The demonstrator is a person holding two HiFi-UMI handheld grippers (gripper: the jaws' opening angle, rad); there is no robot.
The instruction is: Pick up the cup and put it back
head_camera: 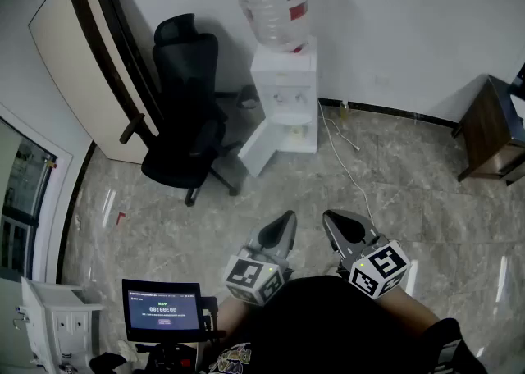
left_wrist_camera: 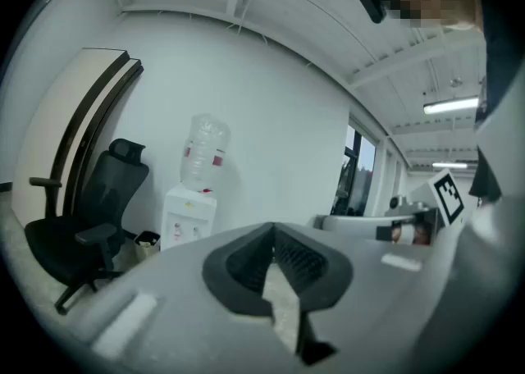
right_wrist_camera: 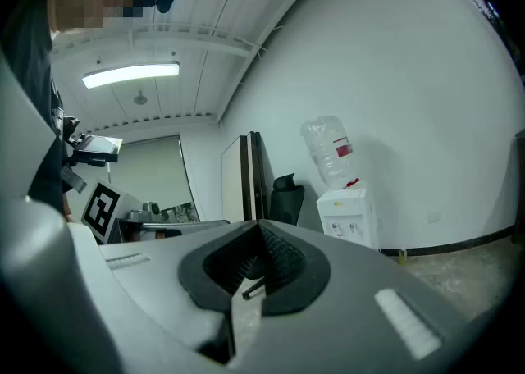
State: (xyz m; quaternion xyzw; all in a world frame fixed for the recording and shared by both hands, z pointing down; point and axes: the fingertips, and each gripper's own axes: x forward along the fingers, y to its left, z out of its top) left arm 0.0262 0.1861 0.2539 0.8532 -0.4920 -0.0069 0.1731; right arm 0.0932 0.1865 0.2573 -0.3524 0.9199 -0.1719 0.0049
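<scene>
No cup shows in any view. Both grippers are held close to the person's body above the marble floor and point toward a white water dispenser against the far wall. My left gripper has its jaws together with nothing between them; in the left gripper view the left gripper aims at the water dispenser. My right gripper is also shut and empty. The right gripper view shows the right gripper with the water dispenser far ahead to the right.
A black office chair stands left of the dispenser, beside a leaning door panel. A white cable runs across the floor. A wooden table is at the right edge. A small monitor and white cabinet sit at lower left.
</scene>
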